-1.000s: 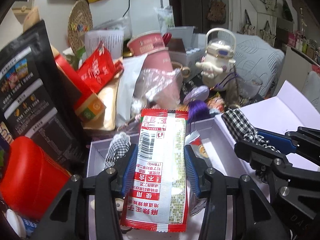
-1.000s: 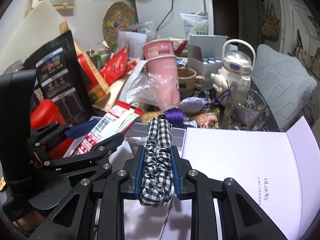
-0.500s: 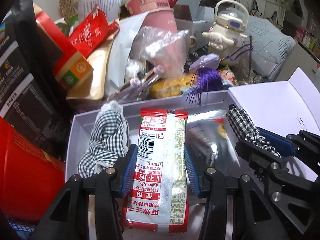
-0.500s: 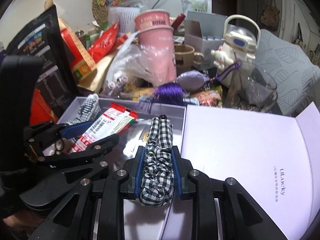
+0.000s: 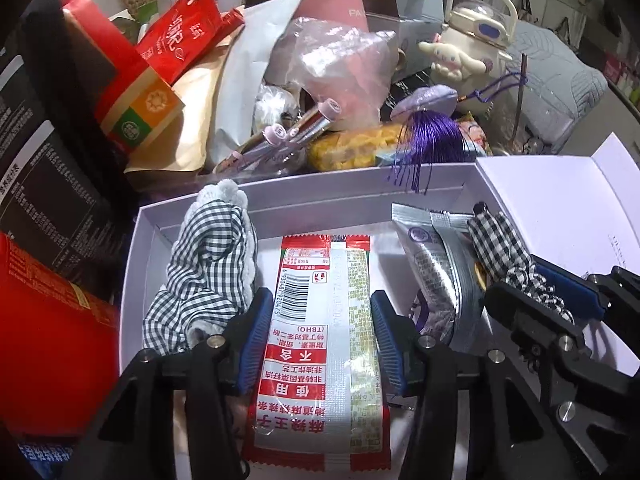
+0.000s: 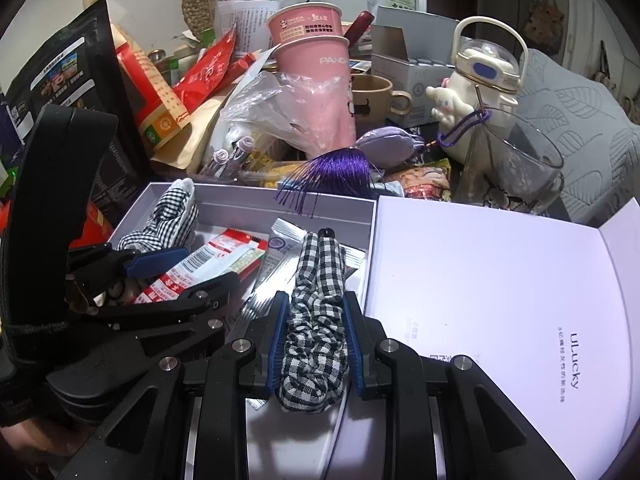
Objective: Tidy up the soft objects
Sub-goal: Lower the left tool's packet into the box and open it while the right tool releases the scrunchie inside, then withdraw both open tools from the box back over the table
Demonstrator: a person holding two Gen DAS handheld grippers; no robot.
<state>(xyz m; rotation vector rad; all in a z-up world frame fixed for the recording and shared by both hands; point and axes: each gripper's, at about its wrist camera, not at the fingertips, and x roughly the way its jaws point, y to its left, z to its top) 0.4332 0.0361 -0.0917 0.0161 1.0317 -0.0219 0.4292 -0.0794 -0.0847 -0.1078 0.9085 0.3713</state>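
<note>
The left gripper [image 5: 318, 336] has its blue-padded fingers [image 5: 252, 340] closed against both long edges of a red and white snack packet [image 5: 320, 352], held lengthwise. The right gripper [image 6: 314, 344] is clamped on a black and white checked scrunchie [image 6: 316, 320], pads pressed to its sides. Both grippers are angled down, side by side, the left one just beside the right one.

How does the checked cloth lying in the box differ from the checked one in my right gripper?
The black-and-white checked cloth with white trim lies loose in the white box; the plain checked scrunchie is bunched and clamped in the right gripper. Both are black-and-white gingham.
</note>
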